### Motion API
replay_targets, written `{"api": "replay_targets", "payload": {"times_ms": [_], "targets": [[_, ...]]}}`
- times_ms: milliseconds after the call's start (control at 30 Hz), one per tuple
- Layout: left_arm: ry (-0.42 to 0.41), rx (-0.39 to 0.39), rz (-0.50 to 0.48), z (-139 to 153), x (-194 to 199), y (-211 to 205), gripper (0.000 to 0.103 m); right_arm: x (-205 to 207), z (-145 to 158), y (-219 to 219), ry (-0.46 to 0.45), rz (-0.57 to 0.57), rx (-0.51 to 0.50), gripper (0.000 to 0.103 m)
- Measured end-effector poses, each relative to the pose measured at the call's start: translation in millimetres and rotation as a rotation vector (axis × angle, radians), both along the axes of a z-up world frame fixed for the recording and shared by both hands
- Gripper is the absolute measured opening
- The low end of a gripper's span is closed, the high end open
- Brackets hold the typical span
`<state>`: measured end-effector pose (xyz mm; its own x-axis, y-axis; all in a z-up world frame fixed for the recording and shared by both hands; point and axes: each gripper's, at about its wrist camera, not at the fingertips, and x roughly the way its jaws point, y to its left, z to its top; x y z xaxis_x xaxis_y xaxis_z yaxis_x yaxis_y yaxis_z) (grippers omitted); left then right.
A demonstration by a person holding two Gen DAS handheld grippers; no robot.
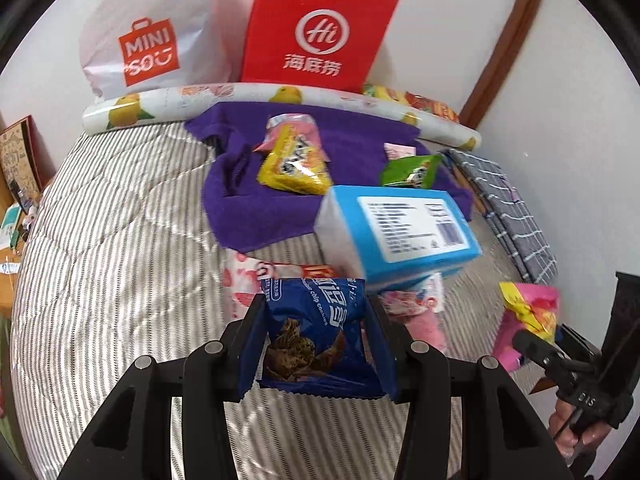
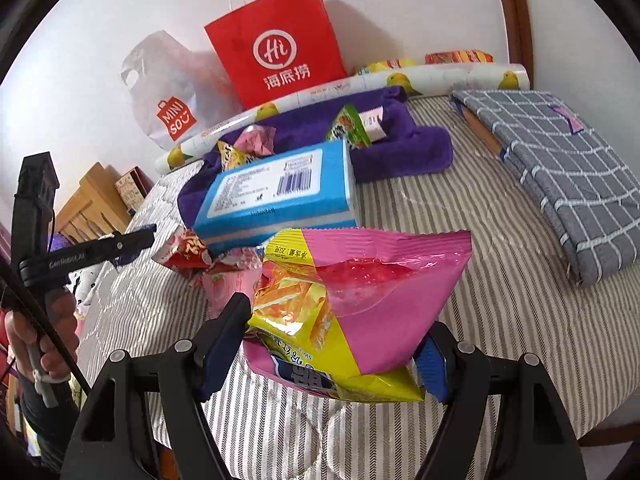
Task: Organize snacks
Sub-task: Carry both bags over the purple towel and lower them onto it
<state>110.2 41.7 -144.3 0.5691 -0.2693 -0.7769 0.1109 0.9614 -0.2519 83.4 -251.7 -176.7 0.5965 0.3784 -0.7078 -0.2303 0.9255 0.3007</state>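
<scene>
My left gripper [image 1: 316, 324] is shut on a blue chocolate chip cookie packet [image 1: 312, 336], held above the striped bed. My right gripper [image 2: 336, 336] is shut on a pink and yellow snack bag [image 2: 360, 300]; that bag also shows in the left wrist view [image 1: 528, 320]. A blue and white box [image 1: 400, 232] lies label up ahead, also in the right wrist view [image 2: 280, 196]. On the purple towel [image 1: 256, 208] lie a yellow snack bag [image 1: 292, 160] and a green packet [image 1: 408, 172]. Pink and red wrappers [image 2: 192, 256] lie by the box.
A red paper bag [image 1: 316, 28] and a white Miniso plastic bag [image 1: 148, 44] stand against the wall behind a lemon-print roll [image 1: 240, 96]. A grey checked cloth [image 2: 568, 176] lies at the right. A wooden bedside unit [image 2: 92, 204] is at the left.
</scene>
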Motion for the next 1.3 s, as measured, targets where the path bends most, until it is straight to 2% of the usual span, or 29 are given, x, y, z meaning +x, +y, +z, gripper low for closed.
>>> {"api": "replay_targets", "payload": {"times_ms": [167,400,933,1300], "targets": [[-0.004,-0.041,-0.028,5,-3,-14,0.046,5,10,-1,-0.028,0.000,0.001,0.076],[-0.024,-0.050,-0.064,15,2,-33,0.046,19,24,-1,-0.060,-0.007,0.005,0.076],[-0.054,-0.035,-0.085,45,40,-58,0.046,69,60,5,-0.119,0.005,0.005,0.076],[-0.085,-0.007,-0.071,69,76,-53,0.046,105,95,23,-0.184,0.038,0.011,0.076]]}}
